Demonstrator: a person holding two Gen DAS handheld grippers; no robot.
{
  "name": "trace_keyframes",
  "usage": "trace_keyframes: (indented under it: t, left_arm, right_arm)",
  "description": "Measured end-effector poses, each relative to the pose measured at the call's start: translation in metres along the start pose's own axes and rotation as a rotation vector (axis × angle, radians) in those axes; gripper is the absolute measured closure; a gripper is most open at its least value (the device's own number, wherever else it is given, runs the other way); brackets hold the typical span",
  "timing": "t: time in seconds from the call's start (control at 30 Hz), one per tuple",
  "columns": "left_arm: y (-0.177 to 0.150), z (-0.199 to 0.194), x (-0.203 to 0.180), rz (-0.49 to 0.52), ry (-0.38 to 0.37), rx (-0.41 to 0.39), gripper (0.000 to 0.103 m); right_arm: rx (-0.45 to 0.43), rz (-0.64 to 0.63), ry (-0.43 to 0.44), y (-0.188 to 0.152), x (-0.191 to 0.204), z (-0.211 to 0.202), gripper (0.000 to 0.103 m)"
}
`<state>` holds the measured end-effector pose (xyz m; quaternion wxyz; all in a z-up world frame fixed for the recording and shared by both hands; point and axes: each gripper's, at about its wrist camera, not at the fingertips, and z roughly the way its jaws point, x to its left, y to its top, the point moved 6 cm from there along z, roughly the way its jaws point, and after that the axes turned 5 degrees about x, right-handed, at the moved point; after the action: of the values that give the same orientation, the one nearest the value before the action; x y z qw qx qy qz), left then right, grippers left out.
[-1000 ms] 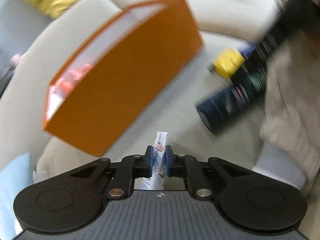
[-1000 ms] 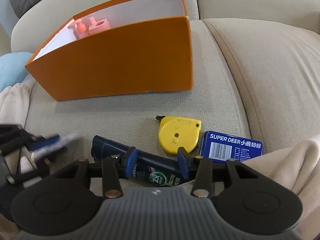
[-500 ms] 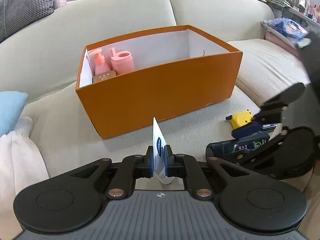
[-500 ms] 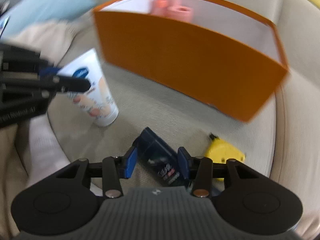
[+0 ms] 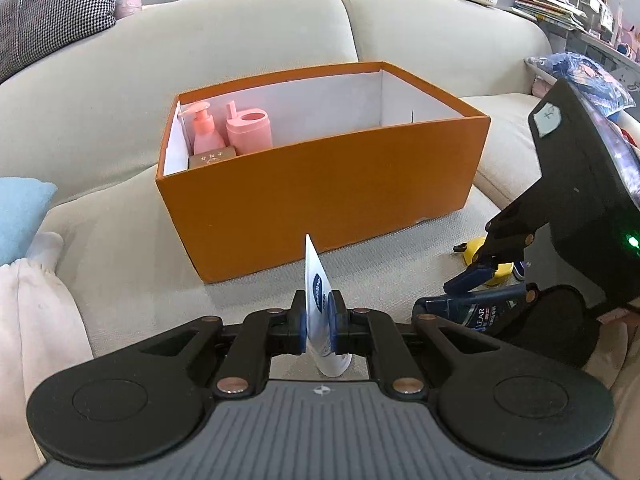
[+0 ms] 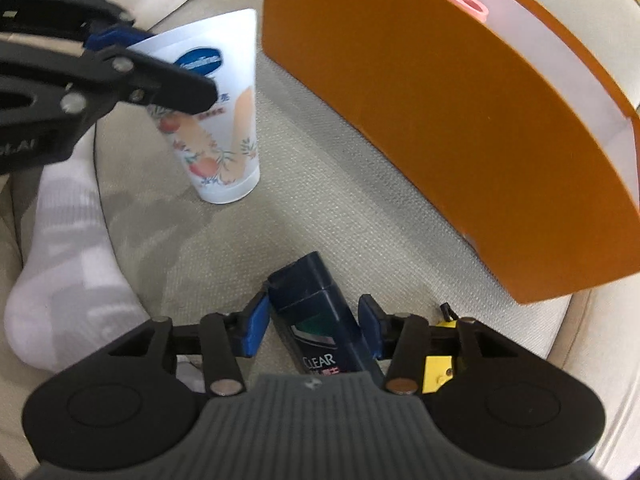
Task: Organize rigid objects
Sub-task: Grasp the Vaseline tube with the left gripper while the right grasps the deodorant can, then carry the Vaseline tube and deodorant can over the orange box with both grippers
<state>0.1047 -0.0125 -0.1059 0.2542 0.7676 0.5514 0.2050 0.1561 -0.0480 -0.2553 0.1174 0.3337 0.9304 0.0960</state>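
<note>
My left gripper [image 5: 318,316] is shut on a white lotion tube [image 5: 316,280], held upright in front of the orange box [image 5: 320,192]. From the right wrist view the tube [image 6: 216,128] hangs cap down just above the cushion, pinched by the left gripper [image 6: 160,66]. My right gripper [image 6: 314,324] points steeply down over a dark blue CLEAR bottle [image 6: 316,312] lying on the sofa. Its jaws are opening with the bottle between them, a gap showing at the right pad. The same gripper [image 5: 480,296] and bottle [image 5: 468,314] appear at right in the left wrist view.
Inside the box stand a pink pump bottle [image 5: 206,132], a pink cup [image 5: 250,132] and a small brown box. A yellow tape measure [image 6: 438,372] lies right of the dark bottle. A foot in a white sock [image 6: 68,280] rests at left. A light blue cushion [image 5: 20,208] sits further left.
Both wrists have rolled. The left view has levelled out and steadied with the tube still gripped. The right gripper swung round so the dark bottle now lies lengthwise between its jaws.
</note>
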Motion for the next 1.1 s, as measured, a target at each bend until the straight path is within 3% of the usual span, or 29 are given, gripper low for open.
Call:
trace_keyframes:
  t: [0.17, 0.4, 0.73, 1.1]
  left_arm:
    - [-0.002, -0.001, -0.001, -0.005, 0.006, -0.003, 0.091]
    - [-0.002, -0.001, -0.001, -0.02, -0.024, -0.004, 0.092]
    - [0.016, -0.027, 0.009, -0.099, -0.072, -0.104, 0.102]
    - [0.097, -0.081, 0.032, -0.196, -0.206, -0.25, 0.103]
  right_arm:
    - [-0.06, -0.04, -0.089, 0.001, 0.003, -0.023, 0.062]
    - [-0.215, 0.1, -0.152, 0.011, -0.024, -0.08, 0.068]
    - [-0.378, 0.373, -0.084, 0.022, -0.037, -0.124, 0.069]
    - [-0.549, 0.484, -0.026, 0.036, -0.065, -0.195, 0.069]
